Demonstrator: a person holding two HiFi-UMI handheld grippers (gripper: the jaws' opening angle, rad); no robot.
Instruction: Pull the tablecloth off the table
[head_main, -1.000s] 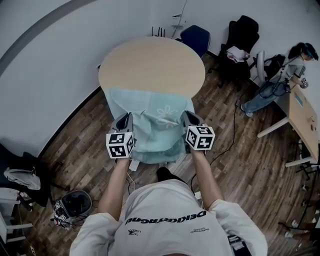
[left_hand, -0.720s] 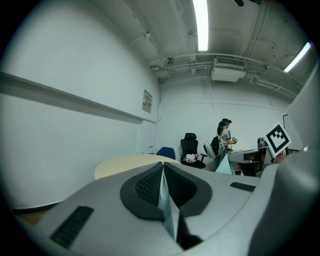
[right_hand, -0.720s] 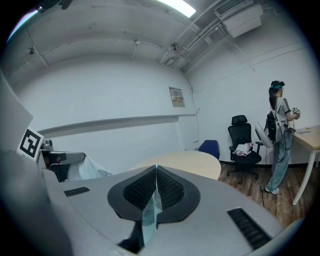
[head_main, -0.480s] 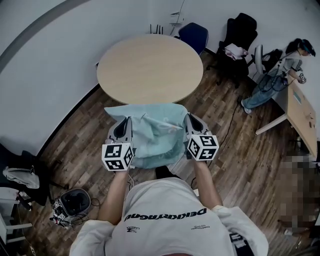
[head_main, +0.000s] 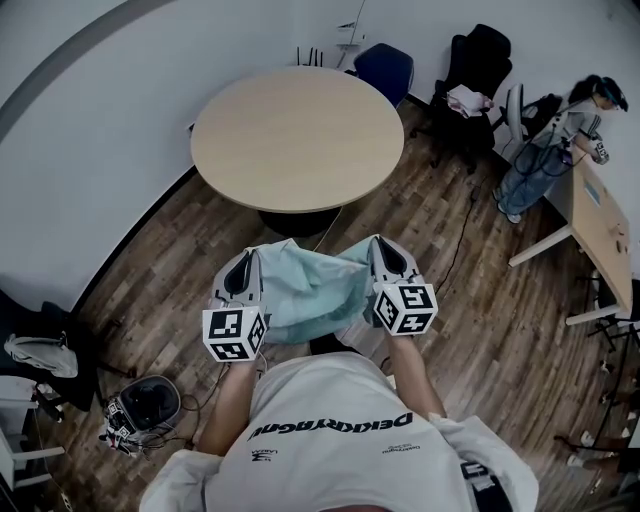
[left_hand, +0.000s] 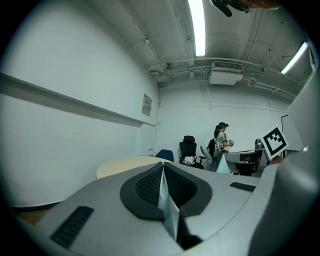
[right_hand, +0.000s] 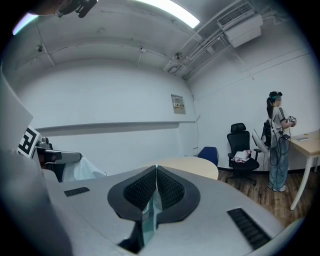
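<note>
White wall (head_main: 90, 150) curves along the left side of the room and meets a dark wood plank floor (head_main: 160, 290). A dark round object (head_main: 145, 405) lies on the floor at lower left; its kind cannot be told.

Left gripper (head_main: 245, 262): held roughly level, jaws closed tight on an edge of the tablecloth (head_main: 310, 290). In the left gripper view a thin fold of pale cloth stands pinched between the two dark pads.

The pale blue-green tablecloth is off the table. It hangs slack between the two grippers, in front of the person's chest and above the floor, just short of the near table edge.

Table (head_main: 297, 135): round, light wood top, on a dark central base, standing beyond the cloth near the wall.

Right gripper (head_main: 378, 247): also roughly level, jaws closed on the opposite edge of the tablecloth, with a narrow strip of cloth gripped between the pads.

Beyond the table stand a blue chair (head_main: 386, 70) and, to its right, a black chair (head_main: 476, 75) with a light item on the seat. Further right a person (head_main: 555, 145) stands at a second table (head_main: 603, 225). A strip light (left_hand: 197, 27) runs along the white ceiling.
</note>
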